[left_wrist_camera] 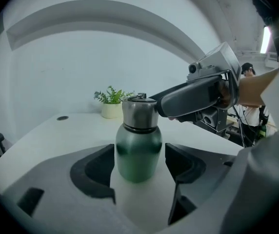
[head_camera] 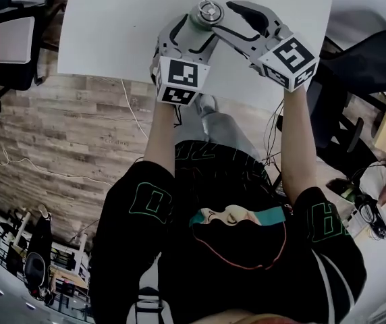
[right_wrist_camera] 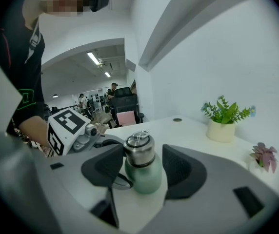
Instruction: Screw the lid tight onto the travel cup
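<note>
One travel cup (left_wrist_camera: pixel 138 152) with a green body stands upright on the white surface (head_camera: pixel 112 32), a little in from the edge nearest the person and about midway along it; its one lid (left_wrist_camera: pixel 139 113), of bare steel with a small loop on top, sits on the cup's neck, and how tightly it is turned on I cannot tell. Two claws meet at the cup from opposite sides; the left claw (left_wrist_camera: pixel 139 165) has its two jaws apart, one on each side of the green body low down, close beside it but not pressing on it; the right claw (right_wrist_camera: pixel 142 159) likewise has its jaws apart, flanking the cup higher up at the lid and shoulder, with a clear gap at one jaw and the other just beside the lid. Each claw carries one marker cube, two in all (head_camera: pixel 179 79) (head_camera: pixel 289 59). Two small potted plants stand towards the far edge by the wall: one green plant (right_wrist_camera: pixel 223 118) in a white pot and one pinkish plant (right_wrist_camera: pixel 262 157), apart from each other; one round dark hole (right_wrist_camera: pixel 177 120) lies in the surface near that same edge.
</note>
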`<control>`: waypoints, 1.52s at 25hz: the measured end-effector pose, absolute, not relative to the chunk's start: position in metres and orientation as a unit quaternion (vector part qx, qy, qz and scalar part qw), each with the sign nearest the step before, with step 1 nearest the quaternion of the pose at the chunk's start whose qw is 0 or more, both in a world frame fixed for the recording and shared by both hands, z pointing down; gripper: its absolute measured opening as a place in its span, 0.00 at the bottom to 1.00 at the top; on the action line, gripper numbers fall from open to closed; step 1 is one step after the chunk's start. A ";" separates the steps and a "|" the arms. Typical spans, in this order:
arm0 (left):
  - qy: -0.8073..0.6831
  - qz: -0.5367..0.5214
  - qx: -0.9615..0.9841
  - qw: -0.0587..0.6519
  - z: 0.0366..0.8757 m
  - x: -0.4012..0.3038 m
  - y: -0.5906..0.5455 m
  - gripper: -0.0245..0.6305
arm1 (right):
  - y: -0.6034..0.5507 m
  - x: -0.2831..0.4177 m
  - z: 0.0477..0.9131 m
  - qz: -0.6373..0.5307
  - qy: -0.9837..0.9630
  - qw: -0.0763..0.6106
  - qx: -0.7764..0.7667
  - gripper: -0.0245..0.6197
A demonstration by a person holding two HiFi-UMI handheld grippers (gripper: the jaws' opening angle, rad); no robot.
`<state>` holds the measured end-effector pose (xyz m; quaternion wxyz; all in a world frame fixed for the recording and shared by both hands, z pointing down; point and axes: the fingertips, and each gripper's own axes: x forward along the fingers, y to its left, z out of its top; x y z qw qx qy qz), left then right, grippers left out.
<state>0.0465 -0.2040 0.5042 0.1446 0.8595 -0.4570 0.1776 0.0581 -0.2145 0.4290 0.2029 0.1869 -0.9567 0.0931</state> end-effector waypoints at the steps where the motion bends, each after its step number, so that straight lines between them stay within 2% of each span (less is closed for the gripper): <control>1: -0.452 0.177 0.863 0.142 0.504 0.047 -0.207 0.55 | -0.216 0.057 0.429 0.095 -0.958 0.202 0.183 0.44; 8: -0.405 0.168 0.890 0.126 0.504 0.056 -0.218 0.56 | -0.217 0.050 0.428 0.095 -0.960 0.203 0.165 0.44; 14: -0.388 0.158 0.902 0.108 0.503 0.054 -0.218 0.56 | -0.214 0.043 0.428 0.089 -0.961 0.201 0.169 0.39; 38: -0.406 0.147 0.896 0.108 0.504 0.057 -0.217 0.56 | -0.211 0.050 0.431 0.101 -0.870 0.176 0.449 0.39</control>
